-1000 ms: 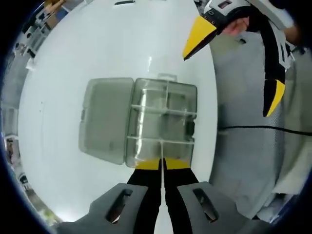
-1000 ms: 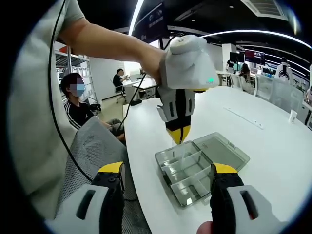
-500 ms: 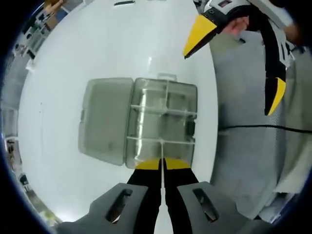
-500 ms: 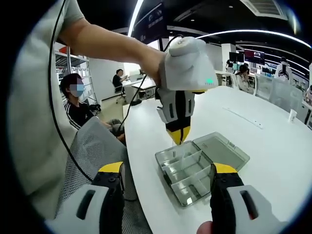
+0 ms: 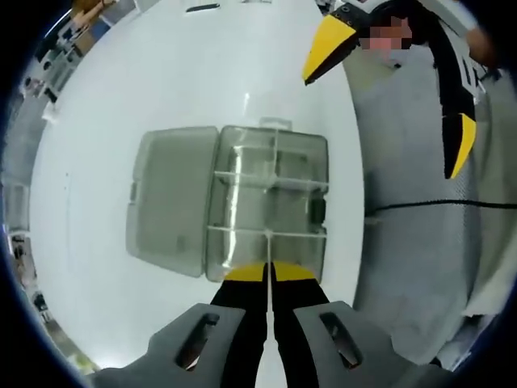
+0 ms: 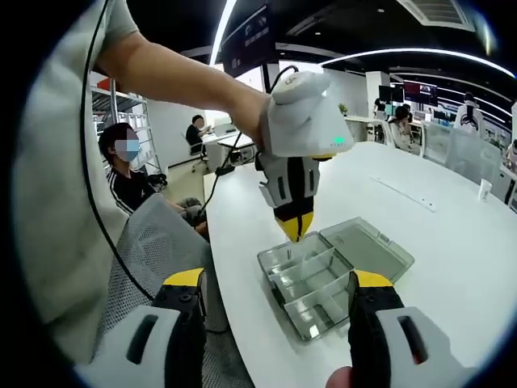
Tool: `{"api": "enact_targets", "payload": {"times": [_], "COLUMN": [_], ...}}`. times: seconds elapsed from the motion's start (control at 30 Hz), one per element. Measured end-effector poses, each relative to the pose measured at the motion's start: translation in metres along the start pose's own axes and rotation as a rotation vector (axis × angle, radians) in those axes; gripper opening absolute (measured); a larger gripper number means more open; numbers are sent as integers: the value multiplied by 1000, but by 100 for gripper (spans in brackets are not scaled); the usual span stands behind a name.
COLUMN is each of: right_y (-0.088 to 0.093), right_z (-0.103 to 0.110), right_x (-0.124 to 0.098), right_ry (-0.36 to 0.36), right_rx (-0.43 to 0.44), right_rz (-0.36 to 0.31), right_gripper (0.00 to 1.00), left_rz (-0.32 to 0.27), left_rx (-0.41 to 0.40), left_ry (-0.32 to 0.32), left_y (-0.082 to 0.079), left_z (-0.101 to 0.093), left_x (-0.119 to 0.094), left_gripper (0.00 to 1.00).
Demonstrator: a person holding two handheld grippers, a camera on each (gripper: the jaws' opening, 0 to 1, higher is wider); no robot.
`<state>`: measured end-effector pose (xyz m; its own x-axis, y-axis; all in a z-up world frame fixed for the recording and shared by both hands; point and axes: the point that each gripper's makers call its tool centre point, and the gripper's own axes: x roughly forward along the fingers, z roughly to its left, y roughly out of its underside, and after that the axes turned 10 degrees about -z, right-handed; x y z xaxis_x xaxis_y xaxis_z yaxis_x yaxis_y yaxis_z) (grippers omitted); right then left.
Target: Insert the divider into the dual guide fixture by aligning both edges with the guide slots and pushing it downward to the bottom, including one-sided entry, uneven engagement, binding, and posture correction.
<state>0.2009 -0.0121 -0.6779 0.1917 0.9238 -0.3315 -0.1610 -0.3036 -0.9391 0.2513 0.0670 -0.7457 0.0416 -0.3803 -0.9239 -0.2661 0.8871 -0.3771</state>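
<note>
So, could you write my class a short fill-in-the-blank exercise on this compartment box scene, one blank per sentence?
1. The clear compartment box lies on a white ____.
2. Its lid is ____, lying flat beside the tray.
3. The left gripper is ____ on a thin clear divider.
4. The right gripper holds ____; it is open.

Missing words: table; open; shut; nothing

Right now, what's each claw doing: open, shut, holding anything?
Left claw: shut on a thin clear divider above the box.
Right claw: open, holding nothing.
</note>
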Motion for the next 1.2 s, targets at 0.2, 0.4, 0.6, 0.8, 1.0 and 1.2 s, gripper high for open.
{"api": "enact_targets", "payload": {"times": [0.2, 0.4, 0.6, 0.8, 1.0, 1.2], "right_y": [0, 1, 1, 1, 1, 1], "right_z": [1, 1, 0, 1, 0, 0], "right_x": [1, 0, -1, 0, -1, -1], "right_ry": [-1, -2, -1, -2, 0, 1], "right_rx": [3, 6, 7, 7, 9, 11], "right_rz": [-2, 0, -1, 0, -1, -1], "right_gripper": [69, 69, 69, 69, 70, 70], "left_rz": [-6, -9, -11, -10, -4, -1], "left_rx": [-4, 9, 11, 15, 20, 23], "left_ry": [3, 1, 0, -2, -4, -7], "left_y": [2, 3, 5, 7, 10, 11], "left_z": [0, 0, 1, 1, 1, 1], "left_x": [2, 5, 8, 12, 16, 18], "left_gripper": [0, 0, 0, 0, 0, 0]}}
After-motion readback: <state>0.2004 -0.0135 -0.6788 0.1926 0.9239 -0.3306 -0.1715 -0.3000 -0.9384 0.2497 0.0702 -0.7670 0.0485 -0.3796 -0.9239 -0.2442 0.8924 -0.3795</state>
